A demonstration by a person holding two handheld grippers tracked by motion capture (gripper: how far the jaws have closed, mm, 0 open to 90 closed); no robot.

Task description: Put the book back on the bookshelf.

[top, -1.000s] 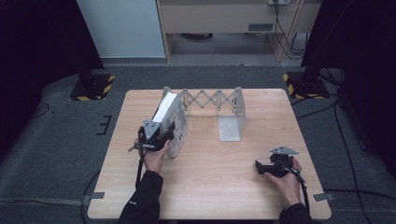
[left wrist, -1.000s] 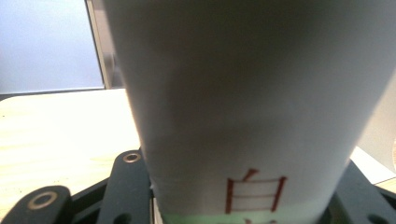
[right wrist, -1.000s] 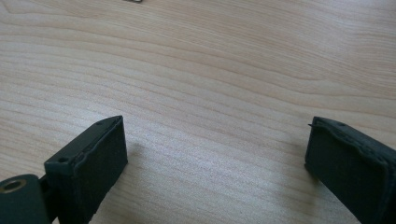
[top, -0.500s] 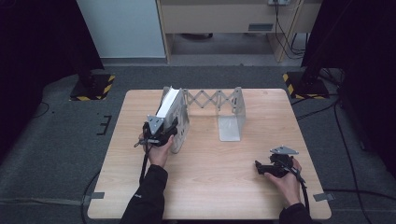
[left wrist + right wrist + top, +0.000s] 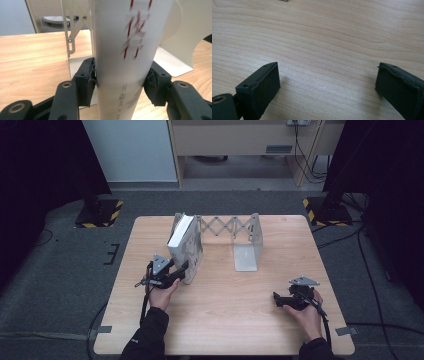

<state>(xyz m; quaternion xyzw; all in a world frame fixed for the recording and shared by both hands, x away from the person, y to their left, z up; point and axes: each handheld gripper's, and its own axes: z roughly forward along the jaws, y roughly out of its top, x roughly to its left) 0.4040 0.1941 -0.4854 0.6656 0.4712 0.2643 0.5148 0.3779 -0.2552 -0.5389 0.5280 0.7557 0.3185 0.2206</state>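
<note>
the white book [image 5: 186, 246] stands upright on the table [image 5: 225, 320] against the left plate of the extendable bookend rack [image 5: 230, 227], so placement looks nearly done. the left gripper [image 5: 119, 81] has just been easing open yet its pads seem to touch the spine; letting go is what's left, while the right gripper [image 5: 278, 300] rests wide open and empty

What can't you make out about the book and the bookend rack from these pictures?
- Book: the left gripper view blurs the spine's lettering, and the frame's top edge cuts it off.
- Book cover: too small in the high view to read.
- Rack's left plate: mostly hidden behind the book in the high view.
- Left gripper: its pads sit against the spine; whether they press is unclear.
</note>
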